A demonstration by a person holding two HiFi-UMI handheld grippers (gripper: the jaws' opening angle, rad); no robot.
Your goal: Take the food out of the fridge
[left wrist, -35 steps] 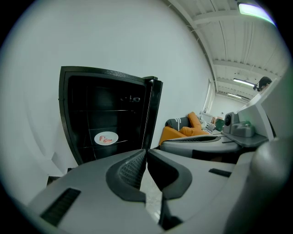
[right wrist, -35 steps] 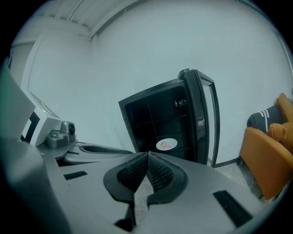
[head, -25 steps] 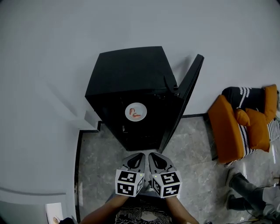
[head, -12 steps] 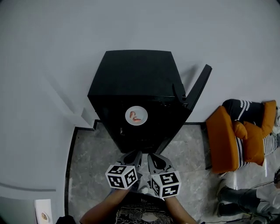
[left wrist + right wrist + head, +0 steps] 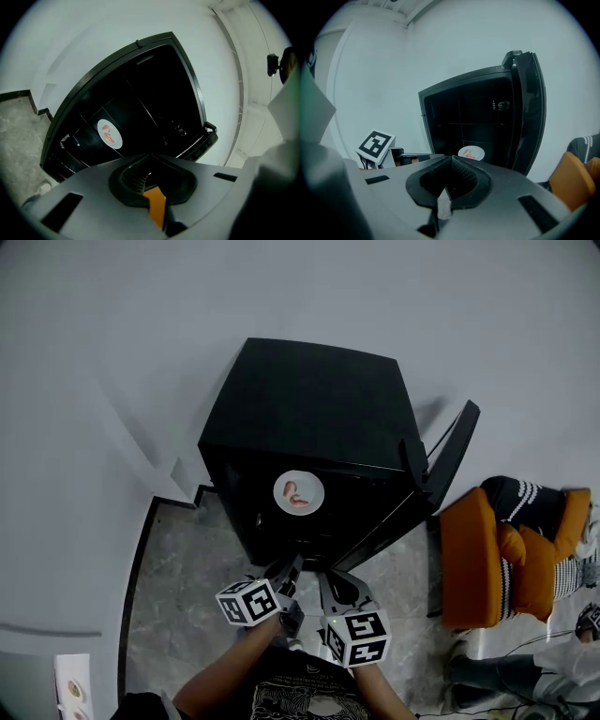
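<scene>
A black mini fridge (image 5: 309,418) stands against the wall with its door (image 5: 450,460) swung open to the right. Inside it a white plate (image 5: 299,492) carries reddish food; the plate (image 5: 109,133) also shows in the left gripper view, and the plate (image 5: 471,153) lies low in the compartment in the right gripper view. My left gripper (image 5: 289,568) and right gripper (image 5: 324,576) hover side by side just before the fridge's open front, apart from the plate. Both are shut with nothing between the jaws. The left gripper is rolled to one side.
An orange cushion with striped fabric (image 5: 487,554) sits on the floor right of the door. A dark baseboard (image 5: 141,549) runs along the wall at the left. Marbled floor (image 5: 187,615) lies in front of the fridge. The left gripper's marker cube (image 5: 376,144) shows in the right gripper view.
My left gripper has rolled, so its cube now tilts, and it has shifted left and forward. The right gripper edged forward. The fridge sits a little nearer in the head view.
</scene>
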